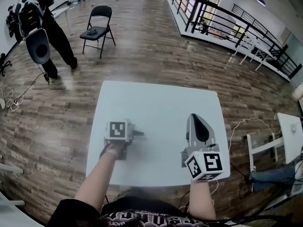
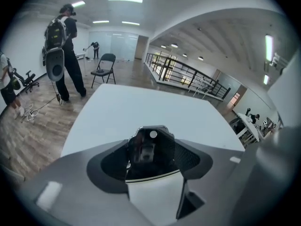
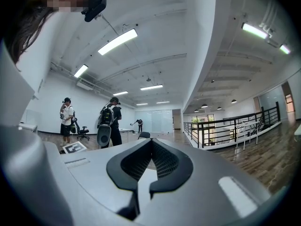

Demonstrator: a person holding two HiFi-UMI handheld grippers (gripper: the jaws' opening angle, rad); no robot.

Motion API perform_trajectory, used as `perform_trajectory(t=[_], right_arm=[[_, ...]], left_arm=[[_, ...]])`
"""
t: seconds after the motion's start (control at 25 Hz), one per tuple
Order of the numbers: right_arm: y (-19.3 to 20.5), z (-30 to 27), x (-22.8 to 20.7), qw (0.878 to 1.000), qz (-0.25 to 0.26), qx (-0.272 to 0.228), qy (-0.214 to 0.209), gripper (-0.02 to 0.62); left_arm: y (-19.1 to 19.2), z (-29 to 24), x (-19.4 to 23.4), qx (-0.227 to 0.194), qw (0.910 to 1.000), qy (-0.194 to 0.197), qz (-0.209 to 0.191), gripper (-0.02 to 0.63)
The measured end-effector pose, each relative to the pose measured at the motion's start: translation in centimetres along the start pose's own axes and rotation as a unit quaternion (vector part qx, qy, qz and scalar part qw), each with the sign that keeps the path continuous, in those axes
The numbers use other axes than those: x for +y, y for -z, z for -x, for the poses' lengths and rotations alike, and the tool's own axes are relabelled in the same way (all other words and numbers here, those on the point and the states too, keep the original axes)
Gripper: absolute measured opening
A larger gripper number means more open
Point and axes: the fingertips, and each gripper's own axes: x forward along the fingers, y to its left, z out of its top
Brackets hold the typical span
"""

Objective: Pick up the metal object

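Observation:
A small dark metal object (image 2: 149,146) with a shiny rim sits between the black pads of my left gripper (image 2: 150,149), which press on it from both sides just above the white table (image 2: 141,107). In the head view, my left gripper (image 1: 136,134) lies low over the table's (image 1: 156,103) front left part, and the metal object (image 1: 139,133) shows as a dark bit at its tips. My right gripper (image 1: 197,121) hovers over the table's front right, pointing away from me. Its jaws (image 3: 151,142) meet at the tips with nothing between them.
A black folding chair (image 1: 98,28) stands on the wooden floor beyond the table. A person with a backpack (image 1: 40,27) stands at the far left, near cables on the floor. A black railing (image 1: 222,18) runs along the back right. Another white table (image 1: 291,131) is at the right edge.

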Motion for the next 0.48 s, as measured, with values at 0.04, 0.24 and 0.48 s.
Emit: perform_trajectory(t=[0.04,0.24,0.48], right_arm=[[0.0,0.0,-0.1,1.000,0.000,0.000,0.000,0.011],[0.1,0.1,0.0,1.000,0.000,0.000,0.002,0.011],[-0.2,0.1,-0.1,1.000,0.001,-0.003,0.000,0.011]], left_arm=[[-0.6,1.3,0.8,-0.015,0.9997,-0.018,-0.008,0.293],[-4.5,7.3,-0.5,-0.129,0.9912,0.024,-0.019,0.293],[-8.4,15.7,-2.8,-0.231,0.9701,0.029,-0.067,0.293]])
